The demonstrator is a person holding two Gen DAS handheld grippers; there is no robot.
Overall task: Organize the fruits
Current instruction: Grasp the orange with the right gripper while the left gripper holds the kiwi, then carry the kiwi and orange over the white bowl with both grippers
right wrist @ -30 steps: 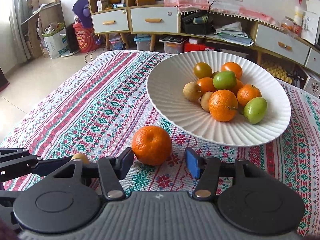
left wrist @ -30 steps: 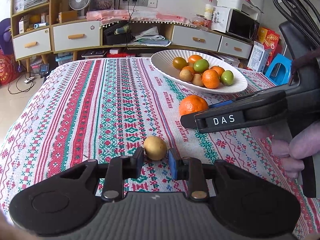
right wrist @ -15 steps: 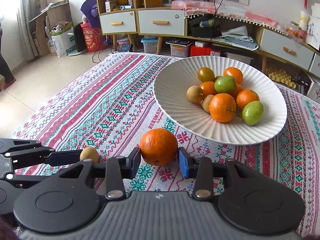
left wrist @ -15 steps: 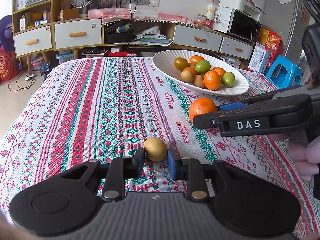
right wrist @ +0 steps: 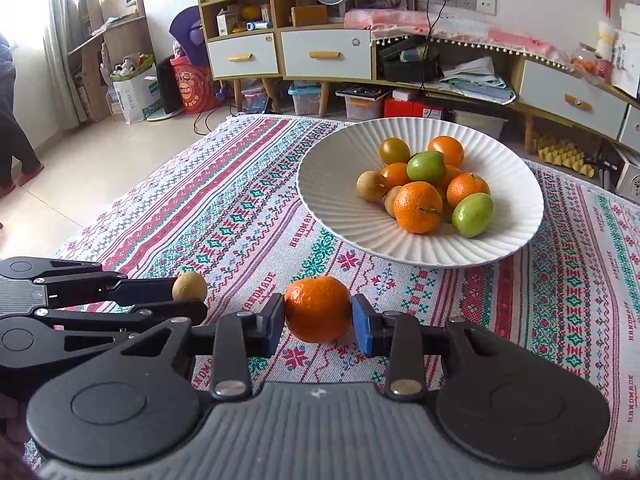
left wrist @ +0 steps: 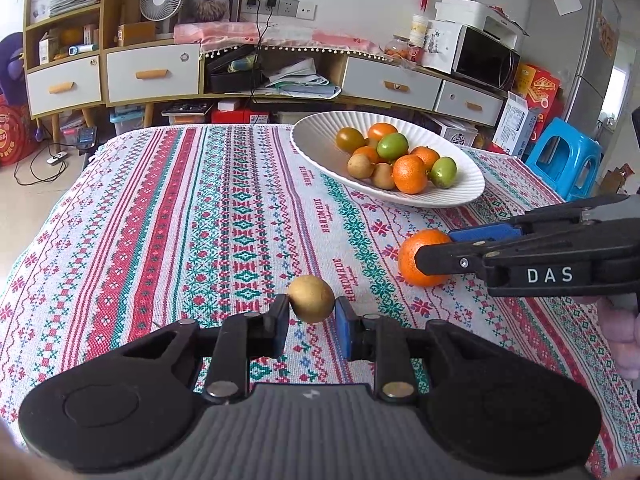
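My left gripper (left wrist: pixel 311 316) is shut on a small tan-yellow round fruit (left wrist: pixel 311 298) and holds it just above the patterned tablecloth. My right gripper (right wrist: pixel 318 320) is shut on an orange mandarin (right wrist: pixel 318 308), also lifted slightly off the cloth. The mandarin also shows in the left wrist view (left wrist: pixel 416 264), between the right gripper's fingers. The tan fruit shows in the right wrist view (right wrist: pixel 189 286), at the left. A white ribbed plate (right wrist: pixel 340 200) further back holds several mandarins, green fruits and tan fruits.
The table is covered with a red, green and white patterned cloth (left wrist: pixel 160 232). Behind it stand a low cabinet with drawers (left wrist: pixel 152 74), a microwave (left wrist: pixel 484 56) and a blue stool (left wrist: pixel 564 160). A person's legs (right wrist: pixel 12 128) stand at the far left.
Both grippers have closed on their fruits and lifted them a little off the cloth. The right gripper went from open around the mandarin to clamped on it.
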